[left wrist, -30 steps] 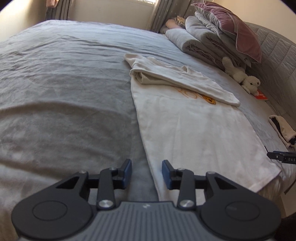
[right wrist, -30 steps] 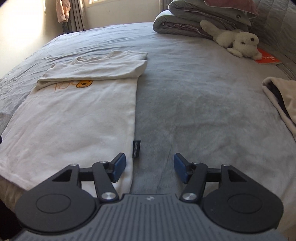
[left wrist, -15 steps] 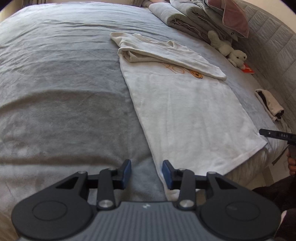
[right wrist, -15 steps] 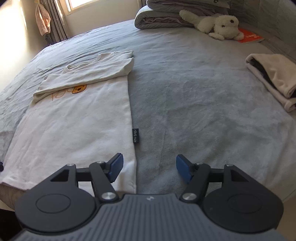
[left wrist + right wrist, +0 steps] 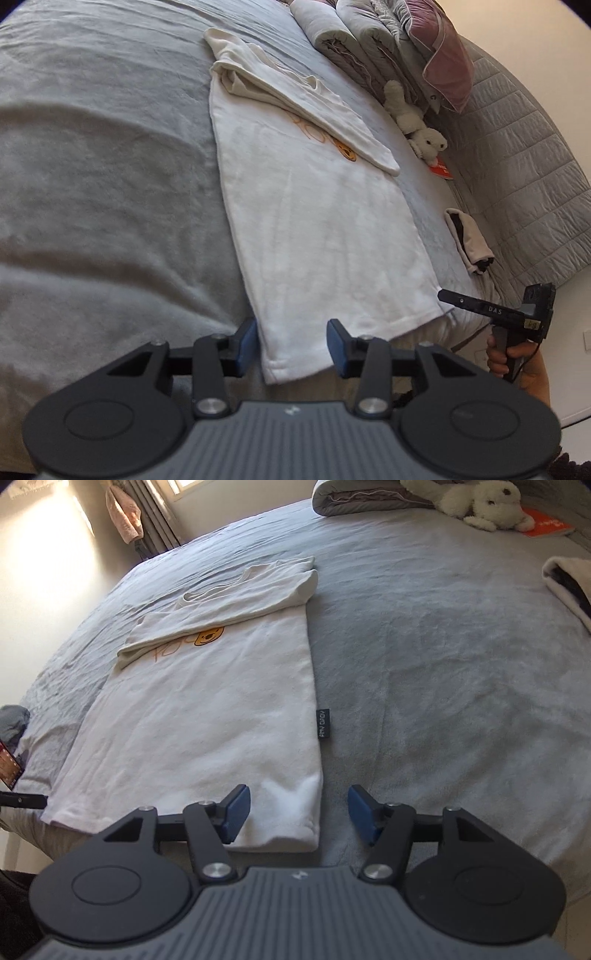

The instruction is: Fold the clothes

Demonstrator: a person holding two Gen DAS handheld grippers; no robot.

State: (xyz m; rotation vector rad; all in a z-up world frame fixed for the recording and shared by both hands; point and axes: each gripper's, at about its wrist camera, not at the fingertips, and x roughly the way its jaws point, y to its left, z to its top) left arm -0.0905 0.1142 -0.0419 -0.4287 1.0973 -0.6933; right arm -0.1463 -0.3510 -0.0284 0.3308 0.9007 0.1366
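Left wrist view first: the left gripper (image 5: pixel 291 345) hangs over the near edge of the grey bed (image 5: pixel 92 177), jaws spread wide, nothing between them but air. The white T-shirt (image 5: pixel 317 236) lies flat on the bedspread, sleeves and top already folded across the chest, an orange print (image 5: pixel 345 151) peeking out below the fold. Its near left hem corner sits right between the blue pads (image 5: pixel 246 345). Off to the right, the right gripper (image 5: pixel 448 297) shows at the shirt's other hem corner, with the person's hand (image 5: pixel 517 365) wrapped around its handle. Folded bedding (image 5: pixel 369 48), a pink pillow (image 5: pixel 443 55) and a white plush toy (image 5: pixel 417 125) line the quilted headboard (image 5: pixel 528 177).

Right wrist view now: the right gripper (image 5: pixel 299 812) has its jaws wide apart too, empty. The shirt's right hem corner lies between the pads, closer to the left pad (image 5: pixel 236 814). A small black label (image 5: pixel 323 725) sticks out from the shirt's side seam onto the bedspread. A beige folded garment (image 5: pixel 569 583) rests well apart at the right edge, and the plush toy lies far back.
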